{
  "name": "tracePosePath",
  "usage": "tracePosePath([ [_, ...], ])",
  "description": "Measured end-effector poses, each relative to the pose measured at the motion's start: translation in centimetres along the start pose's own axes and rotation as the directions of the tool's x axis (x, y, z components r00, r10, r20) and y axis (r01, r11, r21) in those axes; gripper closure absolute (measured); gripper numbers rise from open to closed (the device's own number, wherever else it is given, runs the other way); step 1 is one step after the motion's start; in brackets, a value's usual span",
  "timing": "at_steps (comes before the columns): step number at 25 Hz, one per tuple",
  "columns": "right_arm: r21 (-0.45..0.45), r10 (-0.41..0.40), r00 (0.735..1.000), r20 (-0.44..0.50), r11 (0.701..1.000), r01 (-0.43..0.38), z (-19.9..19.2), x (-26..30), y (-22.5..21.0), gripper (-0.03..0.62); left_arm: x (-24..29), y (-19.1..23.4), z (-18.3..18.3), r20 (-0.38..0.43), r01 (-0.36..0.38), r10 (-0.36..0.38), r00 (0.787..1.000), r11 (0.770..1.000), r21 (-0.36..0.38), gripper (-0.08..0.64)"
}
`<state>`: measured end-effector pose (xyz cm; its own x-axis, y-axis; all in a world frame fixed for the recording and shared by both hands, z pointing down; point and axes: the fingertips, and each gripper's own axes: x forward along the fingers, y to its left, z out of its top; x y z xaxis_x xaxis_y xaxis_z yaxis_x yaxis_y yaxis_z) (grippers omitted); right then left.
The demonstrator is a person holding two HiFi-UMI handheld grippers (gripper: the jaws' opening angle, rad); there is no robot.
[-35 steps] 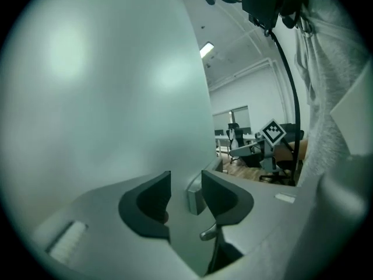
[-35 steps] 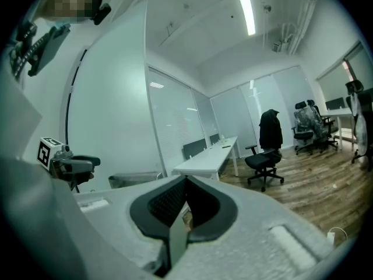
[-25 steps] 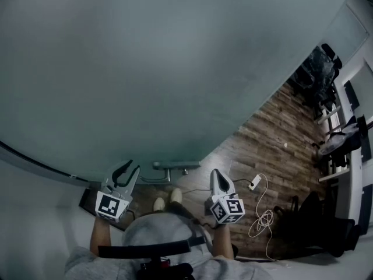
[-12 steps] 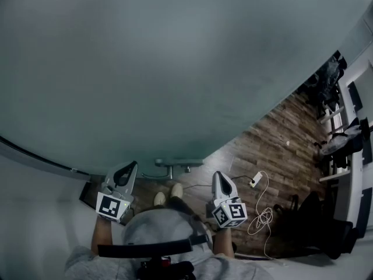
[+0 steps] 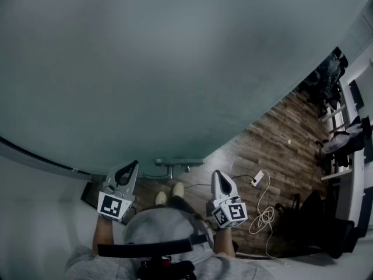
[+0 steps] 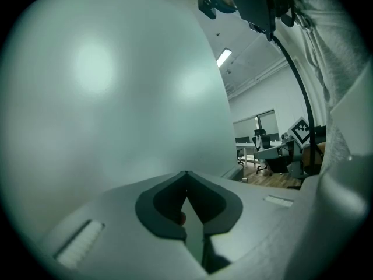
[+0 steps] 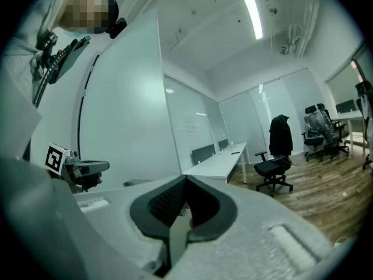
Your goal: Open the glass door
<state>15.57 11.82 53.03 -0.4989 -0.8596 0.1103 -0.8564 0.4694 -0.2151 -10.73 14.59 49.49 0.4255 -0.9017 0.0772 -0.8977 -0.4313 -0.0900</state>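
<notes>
The frosted glass door [image 5: 151,69] fills most of the head view and the left of the left gripper view [image 6: 105,98]. Its metal bar handle [image 5: 179,162] sticks out near the door's lower edge. My left gripper [image 5: 133,165] is shut on nothing, just left of the handle and apart from it; its closed tips [image 6: 186,174] point along the glass. My right gripper [image 5: 215,172] is also shut and empty, to the right of the handle. The right gripper view shows its closed jaws [image 7: 185,178], with the left gripper [image 7: 87,168] beside the door [image 7: 128,115].
Wooden floor [image 5: 274,139] lies right of the door, with a white power strip and coiled cable [image 5: 256,182] and dark bags [image 5: 312,212]. Office chairs and desks [image 5: 344,133] stand at the far right. A white desk with a black chair [image 7: 277,162] stands ahead.
The left gripper's jaws stood open a second ago and are now shut, with nothing between them. Both hands have stayed about where they were.
</notes>
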Motion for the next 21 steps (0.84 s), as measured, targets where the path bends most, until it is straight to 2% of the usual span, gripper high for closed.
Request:
tracePosePath([
  [8, 0.002, -0.009, 1.000, 0.004, 1.000, 0.009, 0.6, 0.0, -0.1, 0.591, 0.1, 0.1, 0.4, 0.000, 0.002, -0.002, 1.000, 1.000, 0.000, 0.555],
  [12, 0.003, -0.013, 1.000, 0.003, 1.000, 0.013, -0.3, 0.5, -0.6, 0.591, 0.6, 0.3, -0.8, -0.005, 0.001, -0.001, 1.000, 1.000, -0.006, 0.556],
  [21, -0.019, -0.014, 1.000, 0.000, 1.000, 0.014, 0.4, 0.8, -0.3, 0.591, 0.7, 0.5, -0.1, -0.004, 0.009, -0.009, 1.000, 1.000, -0.012, 0.555],
])
